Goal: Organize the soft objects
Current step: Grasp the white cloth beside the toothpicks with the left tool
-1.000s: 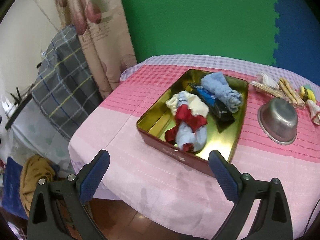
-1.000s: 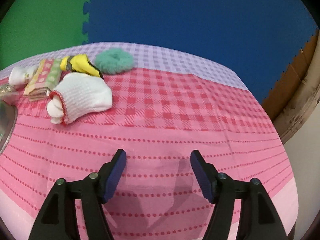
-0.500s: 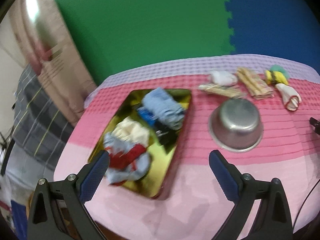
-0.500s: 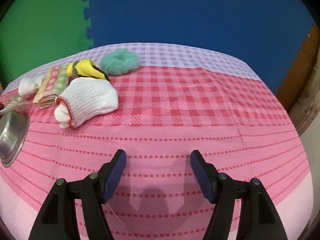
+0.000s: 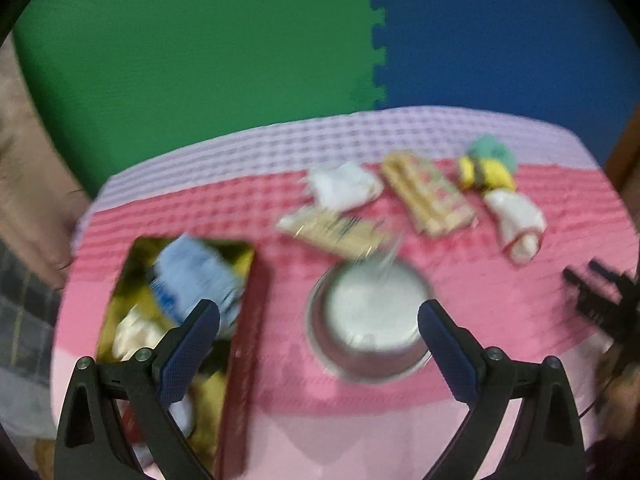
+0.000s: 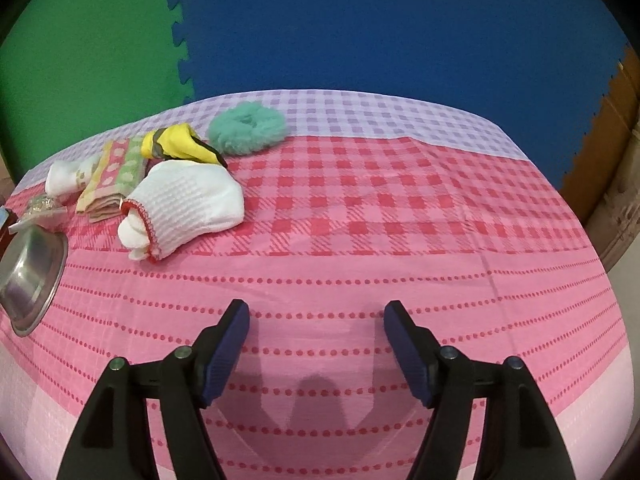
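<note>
The left hand-held gripper (image 5: pixel 319 318) hangs spread and empty above a steel bowl (image 5: pixel 370 320) on the bench (image 6: pixel 400 216), beside a gold tin (image 5: pixel 244 320) holding rolled cloths (image 5: pixel 192 276). The right hand-held gripper (image 6: pixel 316 322) is opening over bare pink cloth, nothing between its jaws. Across the bench lie a white sock (image 6: pixel 188 200), yellow bundle (image 6: pixel 176 144), teal scrunchie (image 6: pixel 248 124) and folded towel (image 6: pixel 116 172).

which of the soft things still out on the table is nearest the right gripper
The white rolled sock with the red-trimmed cuff. It lies closest to the right gripper; the yellow item, teal scrunchie and folded patterned cloth sit farther back.
</note>
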A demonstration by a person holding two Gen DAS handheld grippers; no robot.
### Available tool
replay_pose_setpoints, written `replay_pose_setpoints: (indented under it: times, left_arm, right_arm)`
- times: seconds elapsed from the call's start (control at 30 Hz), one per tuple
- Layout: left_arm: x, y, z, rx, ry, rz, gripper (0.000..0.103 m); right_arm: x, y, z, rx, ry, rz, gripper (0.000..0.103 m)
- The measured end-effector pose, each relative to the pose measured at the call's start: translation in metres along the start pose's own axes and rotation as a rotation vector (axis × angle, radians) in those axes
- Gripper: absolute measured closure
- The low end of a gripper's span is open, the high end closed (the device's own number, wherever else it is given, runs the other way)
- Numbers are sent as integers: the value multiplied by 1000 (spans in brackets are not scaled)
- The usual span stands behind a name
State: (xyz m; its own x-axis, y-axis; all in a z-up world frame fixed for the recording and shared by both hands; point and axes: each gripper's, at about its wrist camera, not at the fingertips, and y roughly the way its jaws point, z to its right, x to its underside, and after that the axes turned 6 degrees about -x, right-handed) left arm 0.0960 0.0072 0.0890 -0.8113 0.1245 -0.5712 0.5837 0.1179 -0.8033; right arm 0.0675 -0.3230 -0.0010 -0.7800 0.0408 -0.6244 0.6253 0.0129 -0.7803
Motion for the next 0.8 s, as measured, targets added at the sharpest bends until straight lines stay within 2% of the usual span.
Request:
replay_pose_setpoints:
  times: [0.1,0.3,0.4,0.5,0.7,0.77,0.8]
  left_arm:
    - [-33,20,-4,41,-24,-22,4]
    - [-82,75,-12,73,-48,-113,4]
    - [-96,98,-13,95,-43,-148,4]
    - [-108,123,-7,121,12,-209,4]
    - [-112,155,6,77,98,-264,4]
    - [-112,160,8,69,114,-251,7]
    - [-111,163,9,86,113,-250,21]
  right_arm:
    - [-1,-1,2,-7,10,11,31]
    - [-1,-5,3,-19,23,28,31]
    - [-1,-6,4,-23,30,37,30]
    - [-1,-7,4,-25,35,42,29]
    - [-1,-10,4,-29,46,56,28]
    - [-1,-10,4,-26,51,57,28]
    - [-2,-10,4,-27,52,57,28]
